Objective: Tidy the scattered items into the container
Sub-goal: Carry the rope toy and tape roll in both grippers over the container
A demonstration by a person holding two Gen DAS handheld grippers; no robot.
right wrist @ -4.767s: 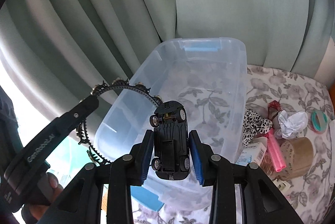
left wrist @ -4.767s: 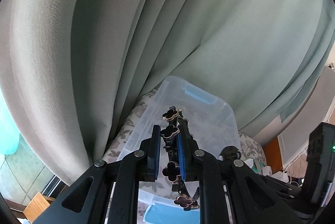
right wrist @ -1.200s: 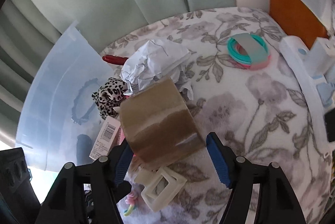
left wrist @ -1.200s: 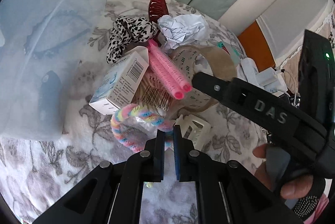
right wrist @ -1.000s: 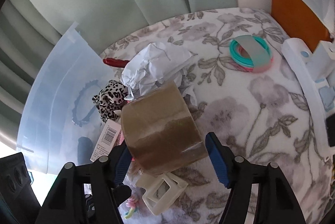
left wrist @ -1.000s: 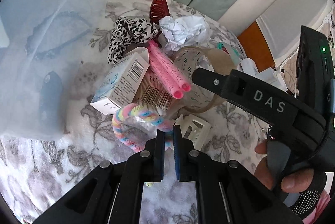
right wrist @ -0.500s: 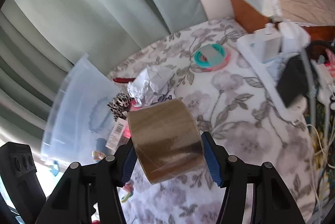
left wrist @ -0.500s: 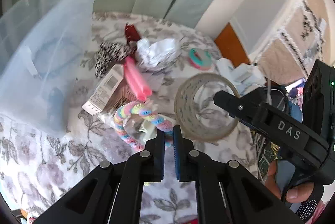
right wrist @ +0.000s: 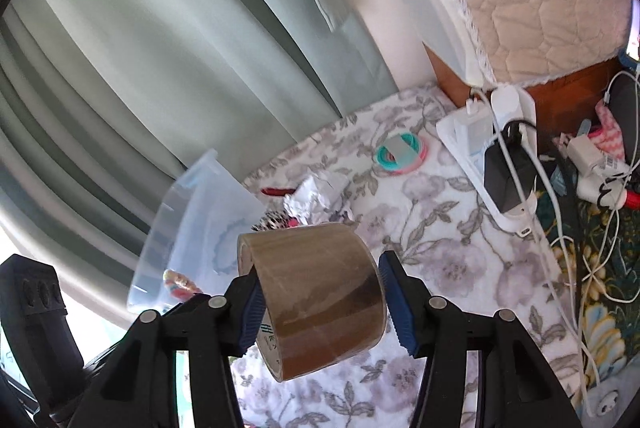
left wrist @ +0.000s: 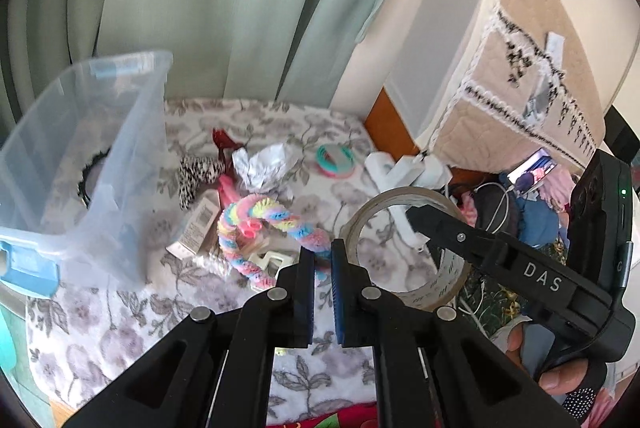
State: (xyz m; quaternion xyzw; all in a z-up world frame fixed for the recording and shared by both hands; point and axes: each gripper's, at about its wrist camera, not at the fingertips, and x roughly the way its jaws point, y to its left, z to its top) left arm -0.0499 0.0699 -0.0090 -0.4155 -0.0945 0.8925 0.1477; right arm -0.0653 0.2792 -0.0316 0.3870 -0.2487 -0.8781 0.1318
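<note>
My left gripper is shut on a pastel rainbow scrunchie and holds it above the floral table. My right gripper is shut on a brown packing tape roll, also lifted; the roll shows in the left wrist view. The clear plastic container stands at the left with a black headband inside. It shows in the right wrist view too.
On the table lie a leopard scrunchie, a red claw clip, crumpled paper, a pink roller, a white box, a white clip and teal-pink rings. A power strip with cables is at right.
Both grippers have risen and pulled back from the pile, lifting the scrunchie and the tape roll higher. The table and container look smaller and farther.
</note>
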